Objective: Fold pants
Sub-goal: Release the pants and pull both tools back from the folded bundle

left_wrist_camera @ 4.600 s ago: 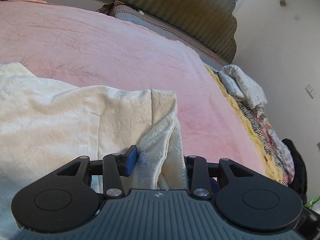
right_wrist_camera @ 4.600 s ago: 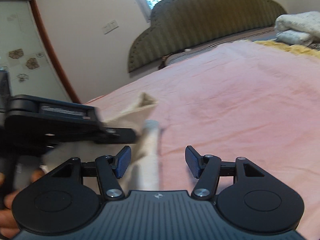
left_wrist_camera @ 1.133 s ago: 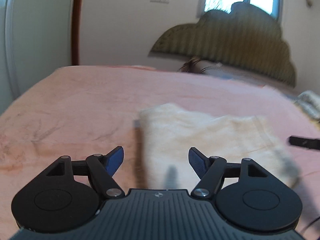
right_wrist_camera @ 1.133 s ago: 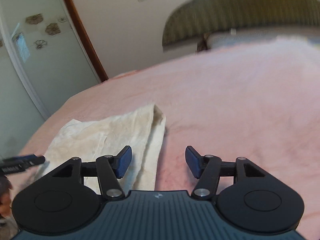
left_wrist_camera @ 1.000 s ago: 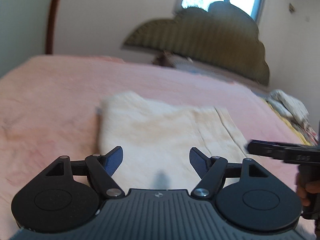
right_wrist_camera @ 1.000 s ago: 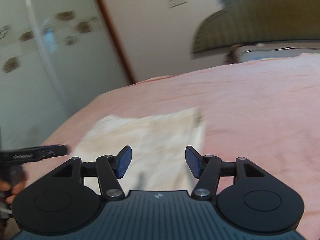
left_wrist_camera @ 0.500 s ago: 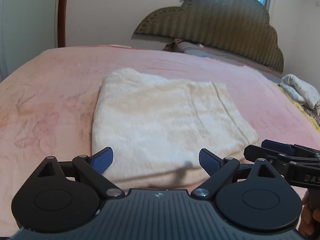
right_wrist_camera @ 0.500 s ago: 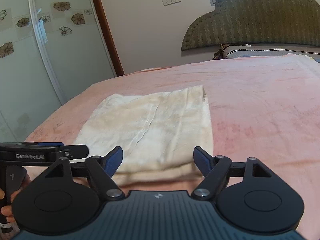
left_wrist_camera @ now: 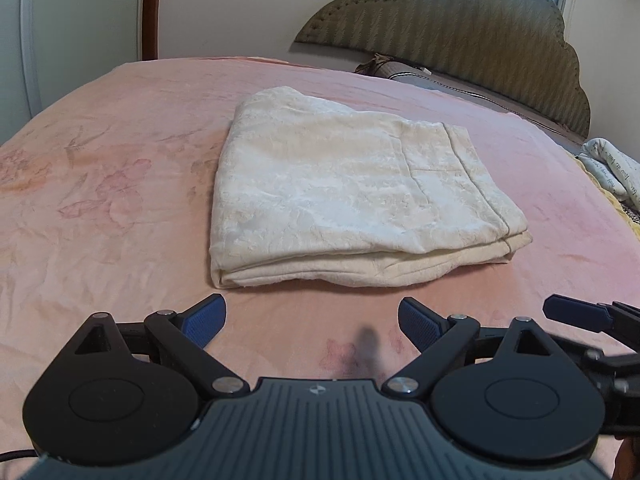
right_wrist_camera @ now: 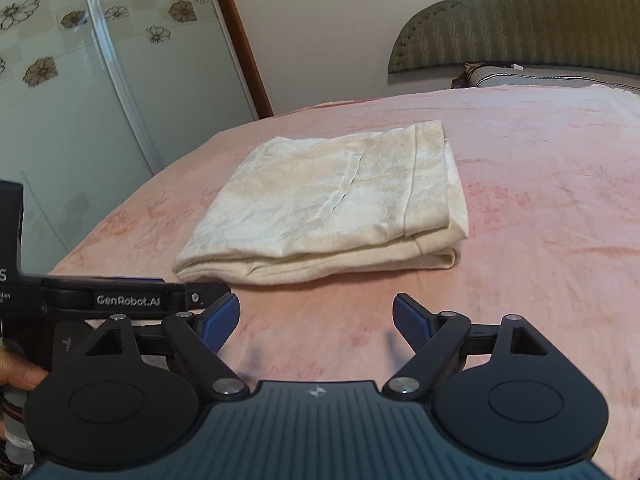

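Cream pants lie folded into a flat stack on the pink bed cover; the right wrist view shows the pants from the other side. My left gripper is open, a short way back from the stack's near edge, with nothing between its blue pads. My right gripper hovers over bare cover in front of the stack, its jaws still opening and empty. The right gripper's blue fingertip shows at the right edge of the left wrist view.
An olive padded headboard and a pillow stand at the far end of the bed. Folded bedding lies off the bed's right side. A glass door with flower prints is on the left. The other gripper's body is at left, a hand below it.
Both grippers have drawn back from the folded pants, which now lie wholly ahead of the pads. Both sets of jaws have spread wider. The pants have not moved.
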`<state>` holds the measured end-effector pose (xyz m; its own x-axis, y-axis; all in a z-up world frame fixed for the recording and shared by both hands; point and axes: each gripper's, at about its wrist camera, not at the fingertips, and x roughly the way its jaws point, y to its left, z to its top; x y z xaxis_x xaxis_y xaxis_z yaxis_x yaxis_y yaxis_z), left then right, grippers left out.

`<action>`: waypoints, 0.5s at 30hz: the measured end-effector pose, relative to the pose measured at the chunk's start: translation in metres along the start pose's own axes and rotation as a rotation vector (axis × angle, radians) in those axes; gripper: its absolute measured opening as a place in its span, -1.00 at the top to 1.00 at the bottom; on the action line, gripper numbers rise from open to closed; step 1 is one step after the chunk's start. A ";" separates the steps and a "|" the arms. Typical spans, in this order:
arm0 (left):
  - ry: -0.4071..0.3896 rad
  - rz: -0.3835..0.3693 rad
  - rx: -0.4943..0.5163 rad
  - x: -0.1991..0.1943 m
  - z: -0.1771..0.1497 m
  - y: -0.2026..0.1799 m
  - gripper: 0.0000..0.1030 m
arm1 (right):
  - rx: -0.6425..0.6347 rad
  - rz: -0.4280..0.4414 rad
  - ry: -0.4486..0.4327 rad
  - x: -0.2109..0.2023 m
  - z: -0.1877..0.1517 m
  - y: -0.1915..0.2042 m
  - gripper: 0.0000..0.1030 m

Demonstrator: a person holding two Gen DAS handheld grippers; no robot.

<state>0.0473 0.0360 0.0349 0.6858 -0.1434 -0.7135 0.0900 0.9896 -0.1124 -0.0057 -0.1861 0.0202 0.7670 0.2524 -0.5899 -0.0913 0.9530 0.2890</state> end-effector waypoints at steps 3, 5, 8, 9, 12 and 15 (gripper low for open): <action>0.009 0.002 -0.013 -0.001 -0.003 0.001 -0.84 | -0.019 -0.008 0.016 -0.004 -0.005 0.009 -0.82; 0.009 0.004 -0.026 -0.002 -0.006 0.003 -0.84 | -0.004 0.013 0.029 -0.005 -0.006 0.012 -0.85; 0.006 0.022 -0.023 -0.002 -0.009 0.005 -0.84 | 0.023 0.005 0.042 -0.005 -0.008 0.014 -0.89; 0.002 0.033 -0.017 -0.002 -0.010 0.006 -0.84 | 0.026 0.005 0.044 -0.005 -0.009 0.014 -0.89; -0.001 0.064 -0.002 0.001 -0.013 0.008 -0.85 | 0.019 -0.004 0.046 -0.005 -0.012 0.017 -0.89; 0.004 0.075 0.000 0.007 -0.016 0.010 -0.85 | -0.011 -0.032 0.038 -0.001 -0.013 0.020 -0.89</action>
<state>0.0412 0.0446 0.0178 0.6880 -0.0690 -0.7224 0.0386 0.9975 -0.0585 -0.0166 -0.1649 0.0163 0.7447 0.2283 -0.6271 -0.0745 0.9623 0.2618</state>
